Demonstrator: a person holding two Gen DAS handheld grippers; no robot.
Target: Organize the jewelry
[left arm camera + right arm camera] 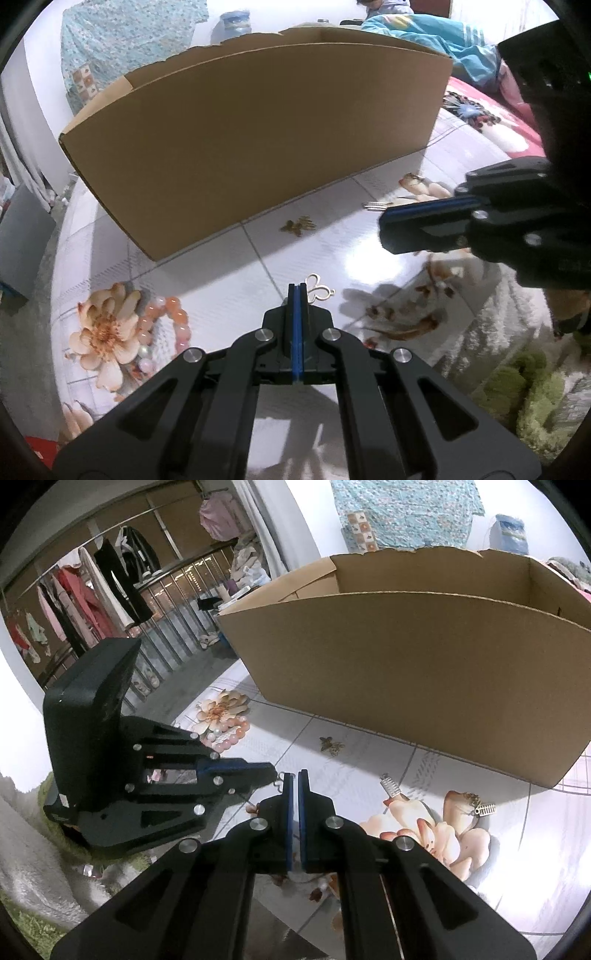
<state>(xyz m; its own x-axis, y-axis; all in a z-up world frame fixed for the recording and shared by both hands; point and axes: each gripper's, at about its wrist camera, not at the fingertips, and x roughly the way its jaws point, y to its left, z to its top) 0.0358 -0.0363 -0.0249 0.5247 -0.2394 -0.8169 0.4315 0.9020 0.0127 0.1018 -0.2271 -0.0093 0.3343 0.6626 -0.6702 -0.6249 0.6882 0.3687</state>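
While our left gripper (297, 291) is clenched on the pale gold butterfly-shaped pendant (320, 292) down at the glossy flower-printed white table cover (236, 280), our right gripper (294, 775) sits just beside it with its blue pads nearly together and nothing visibly between them. Behind both stands the large open brown cardboard box (258, 136). We see a bronze butterfly charm (298, 225) near the box's foot, a peach-and-pink beaded bracelet (168, 321) off to the left, and a small silver comb clip (390, 785) to the right.
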